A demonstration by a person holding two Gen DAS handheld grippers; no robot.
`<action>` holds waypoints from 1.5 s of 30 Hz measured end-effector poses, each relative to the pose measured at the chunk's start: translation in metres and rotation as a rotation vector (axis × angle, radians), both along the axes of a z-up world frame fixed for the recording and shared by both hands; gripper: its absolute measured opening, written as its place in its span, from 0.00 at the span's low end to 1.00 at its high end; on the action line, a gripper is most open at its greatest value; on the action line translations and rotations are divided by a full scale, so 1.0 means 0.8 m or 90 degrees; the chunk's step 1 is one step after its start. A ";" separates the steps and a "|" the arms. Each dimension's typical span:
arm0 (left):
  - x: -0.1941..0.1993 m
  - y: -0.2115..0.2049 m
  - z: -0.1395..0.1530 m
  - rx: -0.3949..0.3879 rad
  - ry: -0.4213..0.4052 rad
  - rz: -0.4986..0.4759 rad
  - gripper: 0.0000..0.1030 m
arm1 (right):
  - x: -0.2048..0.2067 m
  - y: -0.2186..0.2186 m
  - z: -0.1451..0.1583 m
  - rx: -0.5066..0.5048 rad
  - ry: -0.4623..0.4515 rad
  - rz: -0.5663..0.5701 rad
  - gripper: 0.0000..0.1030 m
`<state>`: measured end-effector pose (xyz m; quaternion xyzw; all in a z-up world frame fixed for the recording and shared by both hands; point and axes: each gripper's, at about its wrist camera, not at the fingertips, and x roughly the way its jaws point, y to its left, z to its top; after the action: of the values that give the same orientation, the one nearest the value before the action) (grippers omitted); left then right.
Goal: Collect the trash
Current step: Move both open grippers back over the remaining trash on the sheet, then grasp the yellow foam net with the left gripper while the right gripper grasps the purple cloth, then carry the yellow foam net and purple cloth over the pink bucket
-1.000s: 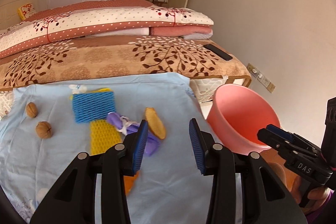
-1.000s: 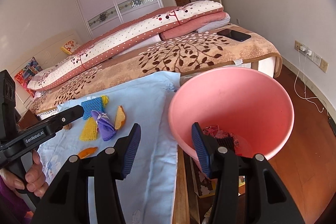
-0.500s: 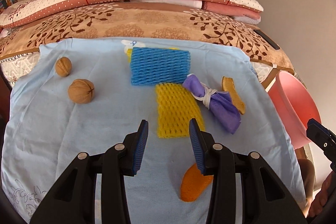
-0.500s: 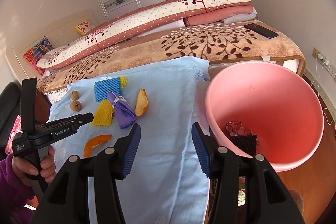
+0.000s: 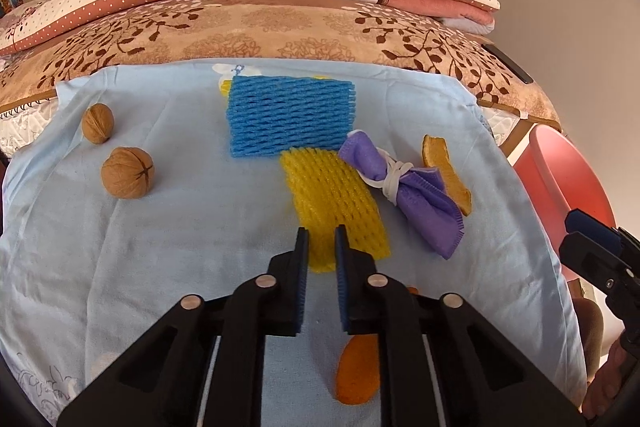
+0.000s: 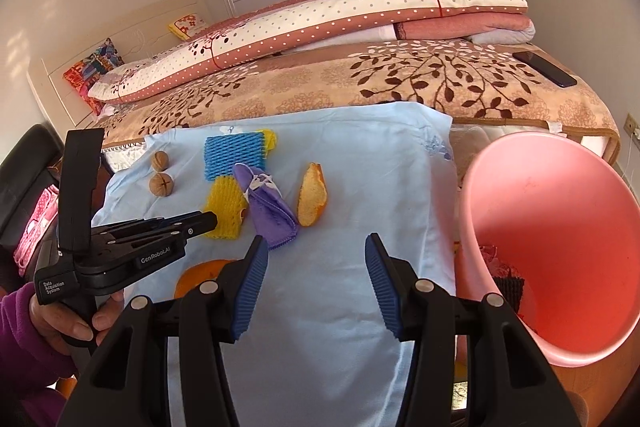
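Trash lies on a light blue cloth (image 5: 160, 247): a yellow foam net (image 5: 332, 203), a blue foam net (image 5: 290, 115), a tied purple rag (image 5: 420, 195), a peel strip (image 5: 446, 173) and an orange peel (image 5: 358, 371) under the left gripper. My left gripper (image 5: 320, 239) is closing, and its pads pinch the near edge of the yellow net (image 6: 226, 203). My right gripper (image 6: 316, 251) hangs open over bare cloth with nothing between its fingers. The pink bucket (image 6: 560, 227) stands just to its right, with some scraps at the bottom.
Two walnuts (image 5: 127, 178) (image 5: 97, 123) rest on the cloth's left side. A bed with a leaf-patterned blanket (image 5: 280, 23) and folded quilts runs behind the cloth. A dark phone (image 6: 544, 69) lies on the bed's right end. A hand in a purple sleeve (image 6: 76, 323) holds the left gripper.
The left gripper came down and forward to the yellow net, and its jaws went from wide to nearly together. The right gripper swung left, so the bucket now sits at its right.
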<state>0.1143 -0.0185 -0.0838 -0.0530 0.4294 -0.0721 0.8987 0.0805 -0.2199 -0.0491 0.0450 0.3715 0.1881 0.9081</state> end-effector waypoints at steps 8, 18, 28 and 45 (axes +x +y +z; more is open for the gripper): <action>-0.020 0.027 0.024 -0.047 -0.035 0.018 0.08 | 0.031 0.042 -0.008 -0.007 0.013 0.051 0.49; -0.039 0.053 0.034 -0.083 -0.046 0.034 0.08 | 0.071 0.095 -0.029 -0.060 0.033 0.100 0.49; -0.046 0.065 0.035 -0.100 -0.048 0.041 0.08 | 0.090 0.106 -0.060 -0.090 0.074 0.100 0.49; -0.058 0.049 0.059 -0.096 -0.077 0.019 0.08 | 0.050 0.071 -0.025 -0.015 0.062 0.066 0.22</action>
<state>0.0682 0.0211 -0.0369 -0.1228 0.3668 -0.0938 0.9174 0.1204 -0.1630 -0.0694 0.0242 0.4190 0.2284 0.8784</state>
